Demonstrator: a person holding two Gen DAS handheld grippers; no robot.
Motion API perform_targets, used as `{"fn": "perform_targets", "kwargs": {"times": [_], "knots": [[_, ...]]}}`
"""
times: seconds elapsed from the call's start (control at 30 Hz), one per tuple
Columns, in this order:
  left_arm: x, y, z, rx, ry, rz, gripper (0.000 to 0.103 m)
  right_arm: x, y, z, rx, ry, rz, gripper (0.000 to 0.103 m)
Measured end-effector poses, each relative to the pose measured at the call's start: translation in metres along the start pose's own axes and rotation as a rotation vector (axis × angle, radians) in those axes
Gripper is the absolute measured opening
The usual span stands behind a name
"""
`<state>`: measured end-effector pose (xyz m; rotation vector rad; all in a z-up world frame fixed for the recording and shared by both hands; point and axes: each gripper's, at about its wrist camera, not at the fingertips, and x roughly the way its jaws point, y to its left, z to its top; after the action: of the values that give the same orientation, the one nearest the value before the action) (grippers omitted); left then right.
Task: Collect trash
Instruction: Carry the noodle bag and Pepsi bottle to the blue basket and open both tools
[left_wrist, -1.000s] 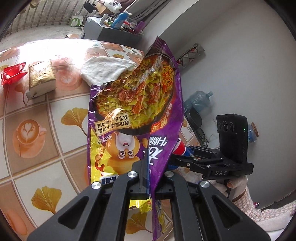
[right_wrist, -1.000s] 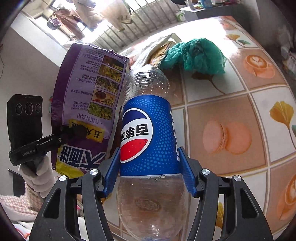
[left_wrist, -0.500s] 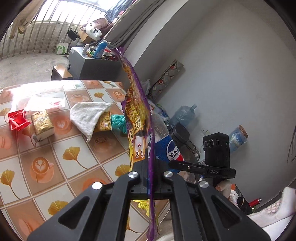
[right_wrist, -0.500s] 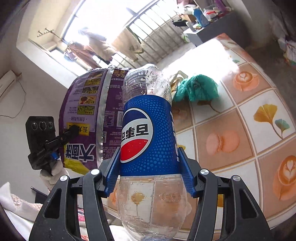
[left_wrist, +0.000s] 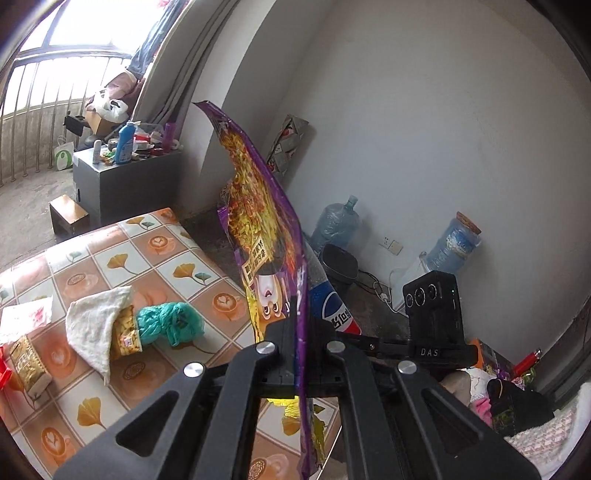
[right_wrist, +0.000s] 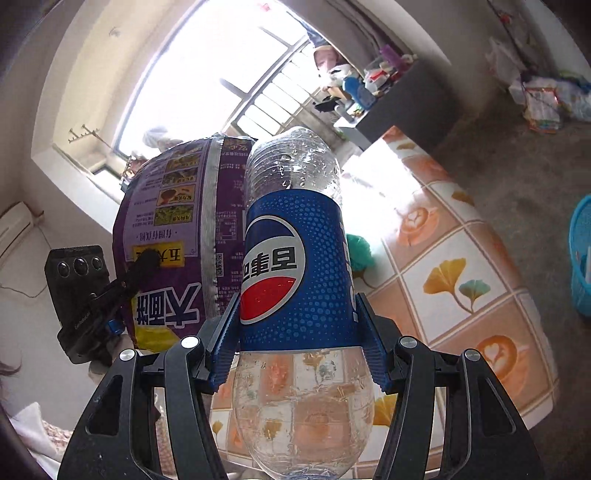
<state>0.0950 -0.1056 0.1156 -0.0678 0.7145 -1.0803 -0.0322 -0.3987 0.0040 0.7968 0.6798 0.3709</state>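
Both grippers have lifted well clear of the tiled tabletop (left_wrist: 122, 384), its far edge now showing.

Left gripper (left_wrist: 301, 354) is clenched on the purple snack bag (left_wrist: 266, 236), standing edge-on above its fingers; just right, the right gripper (right_wrist: 295, 343) clamps the Pepsi bottle (right_wrist: 295, 266), with open floor (right_wrist: 517, 162) beyond the table.

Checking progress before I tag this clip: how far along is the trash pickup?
Nothing shows as binned yet. In hand: the left gripper is shut on the purple snack bag, and the right gripper clamps the Pepsi bottle, both lifted off the table. Left: gold packet, teal bag, packet under the white cloth.
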Motion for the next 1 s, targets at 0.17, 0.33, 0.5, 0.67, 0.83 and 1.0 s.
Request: {"fn": "perform_targets", "kwargs": {"times": [0.17,0.33,0.5,0.67,0.83,1.0], "knots": [[0.064,-0.027,0.018,0.087,0.063,-0.032,0.0,-0.026,-0.029,0.007,0.103,-0.071,-0.028,0.056],[0.139,-0.055,0.031,0.159,0.15,-0.075,0.0,-0.049,-0.073,0.016,0.228,-0.15,-0.048,0.056],[0.22,-0.074,0.035,0.19,0.254,-0.124,0.0,-0.068,-0.125,0.018,0.379,-0.232,-0.117,0.056],[0.304,-0.092,0.032,0.226,0.358,-0.168,0.0,-0.09,-0.186,0.012,0.574,-0.306,-0.166,0.056],[0.394,-0.108,0.024,0.269,0.481,-0.175,0.0,-0.099,-0.246,0.019,0.723,-0.354,-0.195,0.056],[0.479,-0.115,0.013,0.295,0.565,-0.141,0.019,-0.097,-0.315,0.034,0.835,-0.356,-0.235,0.066]]}}
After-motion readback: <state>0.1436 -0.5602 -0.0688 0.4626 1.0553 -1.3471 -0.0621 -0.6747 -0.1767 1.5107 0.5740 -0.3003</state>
